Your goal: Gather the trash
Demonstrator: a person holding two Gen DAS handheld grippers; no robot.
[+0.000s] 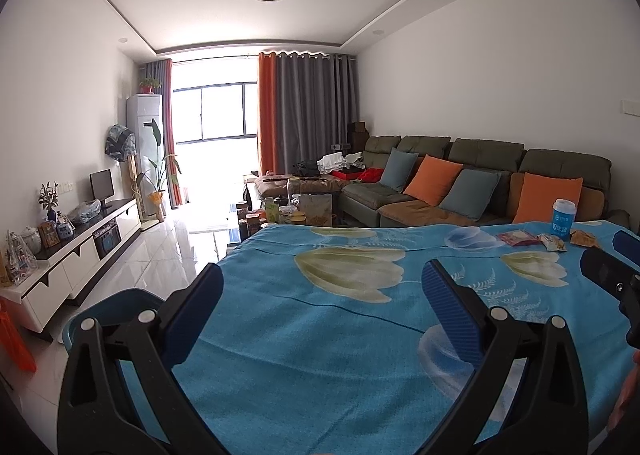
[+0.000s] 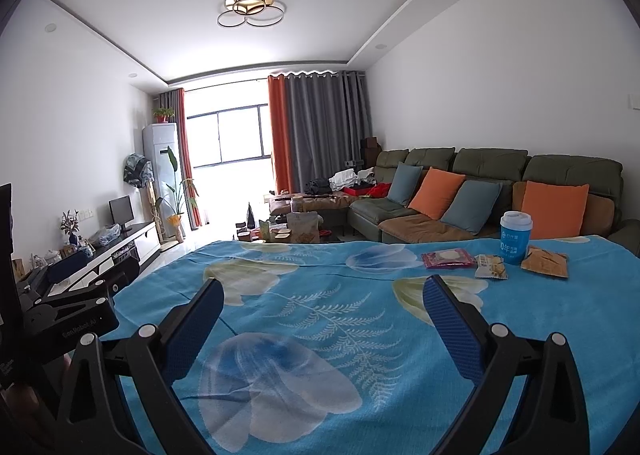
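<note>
At the far right of the bench, four items lie clustered: a red wrapper, a pale snack packet, a blue cup and a brown packet. Right gripper and left gripper both stand apart and empty, well short of them. Advised: take the flat red wrapper first, low approach, pinching an edge. Open cloth lies between; the cup may tip. The bench's far edge lies close behind.
</note>
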